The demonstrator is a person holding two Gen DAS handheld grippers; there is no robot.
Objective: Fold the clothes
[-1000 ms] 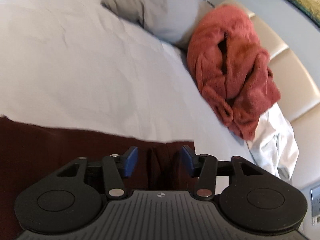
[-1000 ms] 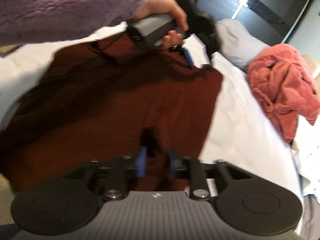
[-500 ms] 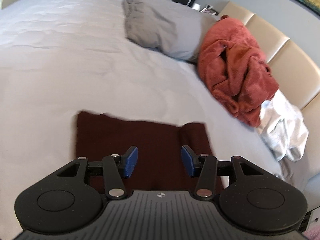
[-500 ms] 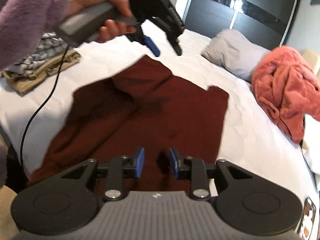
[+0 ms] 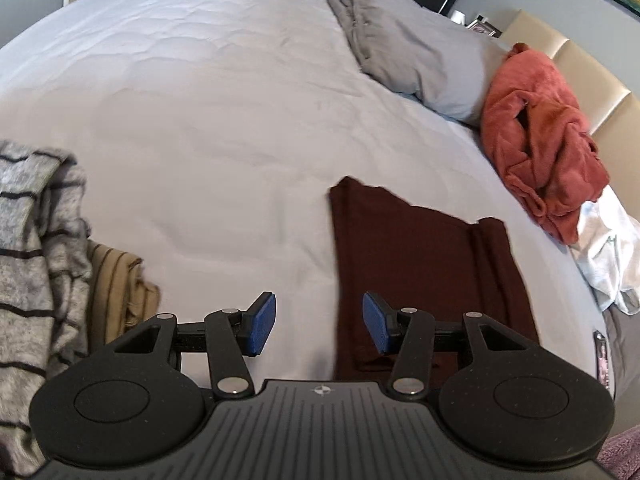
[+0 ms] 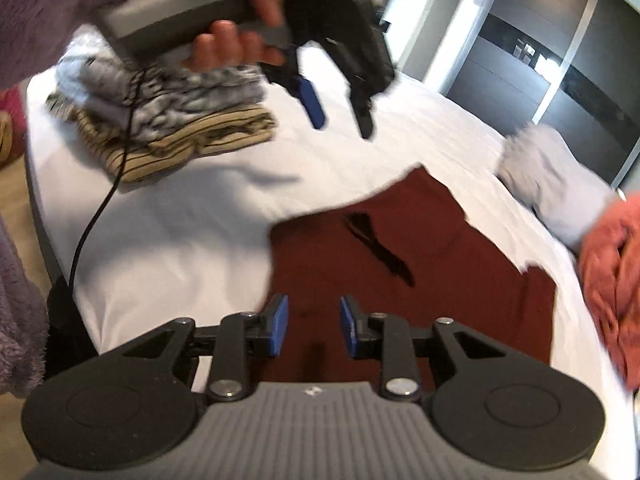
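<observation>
A dark maroon garment [image 6: 420, 256] lies flat on the white bed [image 6: 192, 220]; it also shows in the left wrist view [image 5: 420, 264]. My left gripper [image 5: 318, 328] is open and empty, raised above the garment's left edge; the right wrist view shows it held high over the bed [image 6: 340, 116]. My right gripper [image 6: 312, 326] is open and empty, just above the garment's near edge. A thin dark strap [image 6: 380, 248] lies on the garment.
A stack of folded clothes [image 6: 172, 120] sits at the bed's left, also in the left wrist view [image 5: 48, 272]. A grey pillow [image 5: 416, 52], a crumpled salmon robe [image 5: 548, 140] and a white garment [image 5: 612, 252] lie by the beige headboard [image 5: 592, 80].
Both grippers have let go of the maroon garment and lifted away. My left gripper rose and swung left toward the folded stack. My right gripper opened wider.
</observation>
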